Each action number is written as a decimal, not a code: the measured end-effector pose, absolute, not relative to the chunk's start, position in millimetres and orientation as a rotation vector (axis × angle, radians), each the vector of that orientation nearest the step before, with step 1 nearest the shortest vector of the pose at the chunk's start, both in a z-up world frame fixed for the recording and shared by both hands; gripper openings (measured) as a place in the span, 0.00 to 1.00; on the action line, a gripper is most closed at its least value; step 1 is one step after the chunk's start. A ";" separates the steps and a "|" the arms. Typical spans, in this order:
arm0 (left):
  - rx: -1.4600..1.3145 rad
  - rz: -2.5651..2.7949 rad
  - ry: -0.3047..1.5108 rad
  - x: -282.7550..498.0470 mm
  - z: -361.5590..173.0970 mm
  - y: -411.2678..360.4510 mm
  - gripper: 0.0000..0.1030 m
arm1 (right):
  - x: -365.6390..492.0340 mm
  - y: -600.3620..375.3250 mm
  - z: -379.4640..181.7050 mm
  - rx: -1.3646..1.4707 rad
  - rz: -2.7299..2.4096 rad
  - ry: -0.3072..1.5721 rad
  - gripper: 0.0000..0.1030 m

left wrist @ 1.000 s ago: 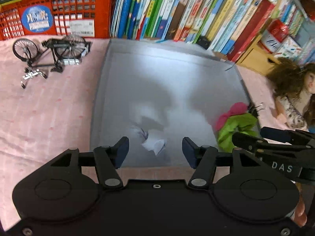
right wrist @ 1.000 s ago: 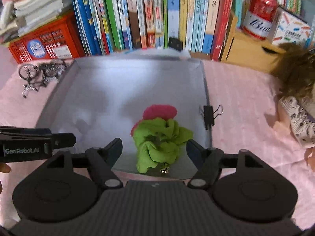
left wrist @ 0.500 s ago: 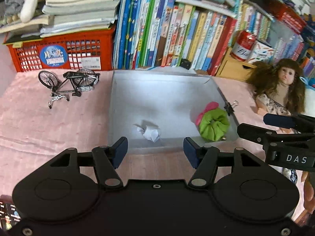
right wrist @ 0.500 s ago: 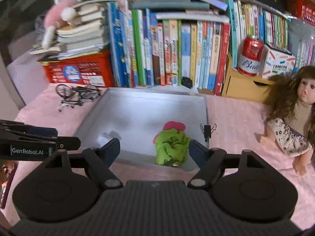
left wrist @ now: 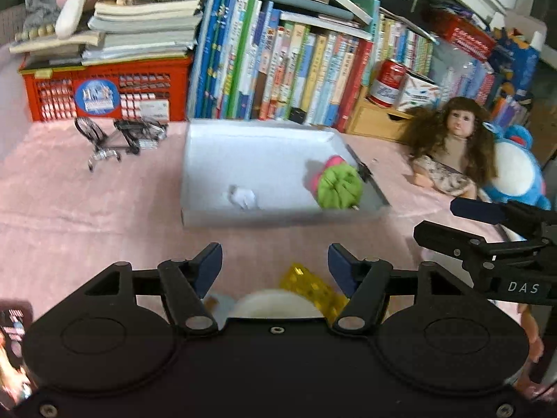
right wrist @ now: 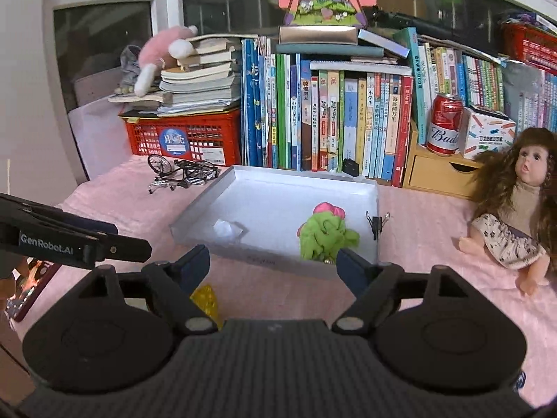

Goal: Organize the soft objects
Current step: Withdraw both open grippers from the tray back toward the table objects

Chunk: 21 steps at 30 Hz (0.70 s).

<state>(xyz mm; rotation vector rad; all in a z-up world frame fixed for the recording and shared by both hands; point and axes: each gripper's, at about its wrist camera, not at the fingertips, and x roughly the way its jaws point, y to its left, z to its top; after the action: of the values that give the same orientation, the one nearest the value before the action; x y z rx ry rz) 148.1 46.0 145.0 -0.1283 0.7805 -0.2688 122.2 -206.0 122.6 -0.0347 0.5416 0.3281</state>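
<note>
A shallow white tray (left wrist: pixel 195 181) (right wrist: pixel 195 214) lies on the pink cloth. In it rest a green-and-pink soft toy (left wrist: pixel 339 184) (right wrist: pixel 325 231) at its right side and a small white crumpled piece (left wrist: pixel 243 198) (right wrist: pixel 226 229) near its front. My left gripper (left wrist: pixel 275 263) hovers in front of the tray, jaws opening, nothing held; a yellow object (left wrist: pixel 313 287) and a white round thing (left wrist: pixel 275 303) lie below it. My right gripper (right wrist: pixel 273 261) also hangs before the tray, jaws opening and empty. Each gripper shows at the edge of the other's view.
Books (right wrist: pixel 330 118), a red crate (right wrist: pixel 181 139), a model bicycle (right wrist: pixel 181 170), a red can (right wrist: pixel 444 123) and a wooden drawer box (right wrist: pixel 438 170) line the back. A doll (right wrist: pixel 515 209) and a blue plush (left wrist: pixel 518 170) sit right. A binder clip (right wrist: pixel 375 224) grips the tray's edge.
Both grippers have pulled back and up from the tray, empty, and their jaws have widened. The tray now looks smaller and farther, and the yellow object has come into view.
</note>
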 end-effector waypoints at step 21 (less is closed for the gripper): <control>-0.213 -0.260 0.630 57.4 106.3 66.1 0.75 | 30.2 -275.5 72.2 0.022 0.249 0.399 0.90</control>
<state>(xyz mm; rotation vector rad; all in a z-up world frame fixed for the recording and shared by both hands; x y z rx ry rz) 57.4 66.1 106.3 -0.2133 0.6302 -0.2596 30.2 -275.5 72.2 0.0219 0.3994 0.2486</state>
